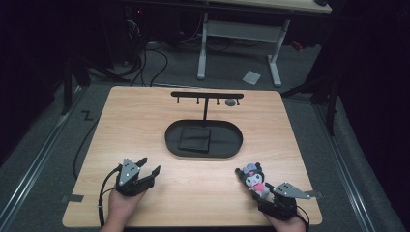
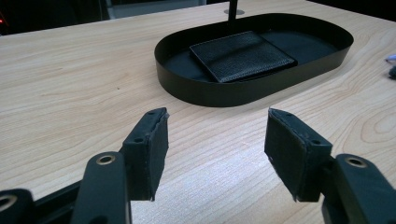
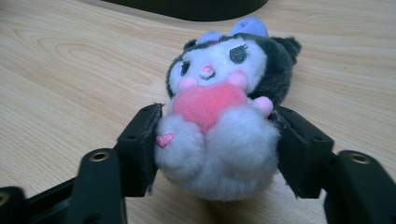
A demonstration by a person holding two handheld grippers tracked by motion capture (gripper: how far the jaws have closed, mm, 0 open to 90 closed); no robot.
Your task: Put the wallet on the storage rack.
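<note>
While the left hand-held gripper (image 1: 149,168) rests at the lower left of the high view with its jaws spread apart and nothing between them, the right hand-held gripper (image 1: 252,189) at the lower right is clamped on a plush toy (image 1: 255,180). In the right gripper view the toy's fluffy white body (image 3: 217,144) sits between the two black jaws, both pads pressing into its sides, and its dark-eared head with a pink nose and lilac bow points toward the top of the frame. The toy lies low over the wooden bench (image 1: 145,125), at the lower right of the high view, just below and to the right of the black oval tray (image 1: 171,140).

The tray sits in the middle of the high view and holds a flat, dark square pad (image 1: 195,138); in the left gripper view the tray (image 2: 205,91) fills the upper centre, well apart from the open jaws. Behind the tray a thin black T-shaped stand (image 1: 207,96) rises, with small pegs under its crossbar and a small grey item (image 1: 230,102) hanging near its right end.
</note>
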